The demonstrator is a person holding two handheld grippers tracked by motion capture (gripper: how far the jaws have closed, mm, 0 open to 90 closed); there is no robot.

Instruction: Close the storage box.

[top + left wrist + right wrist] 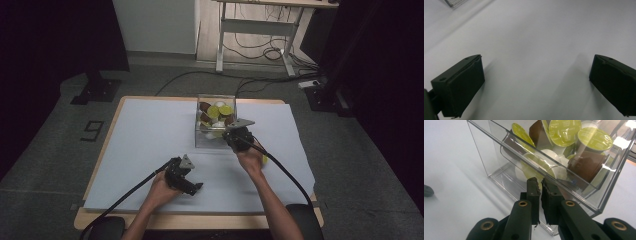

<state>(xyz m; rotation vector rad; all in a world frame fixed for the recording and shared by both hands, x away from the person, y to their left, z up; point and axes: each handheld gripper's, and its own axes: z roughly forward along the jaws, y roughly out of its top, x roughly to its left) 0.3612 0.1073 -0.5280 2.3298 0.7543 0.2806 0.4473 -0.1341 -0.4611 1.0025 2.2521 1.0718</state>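
1. High view: we see the clear box [215,121] near the far middle of the white surface [150,150]. It is full of round coffee pods [220,110], some green on top, some brown. Our right claw [233,135] sits right at the near side of the box. Our left claw [192,188] rests well apart from it, near the front of the surface. A small yellow-green bit peeks out by the right hand; we cannot tell what it is.

2. Left gripper view: the left claw [536,82] is wide open with nothing in it. Under it is bare white surface [531,37]. A corner of the clear box [454,2] shows far off at the top.

3. Right gripper view: the right claw [541,187] is closed, the two jaws nearly touching, with no pod between them. Its tips are right at the clear wall of the box [486,157], and we cannot tell if they touch it. The pods [564,130] lie behind that wall.

4. We think the job is to take out a pod. The clear wall is in the way, so we should lift the right claw over the rim, open it, come down on one top pod, then squeeze softly.

5. We should go slowly, since a bump could push or tip the box.
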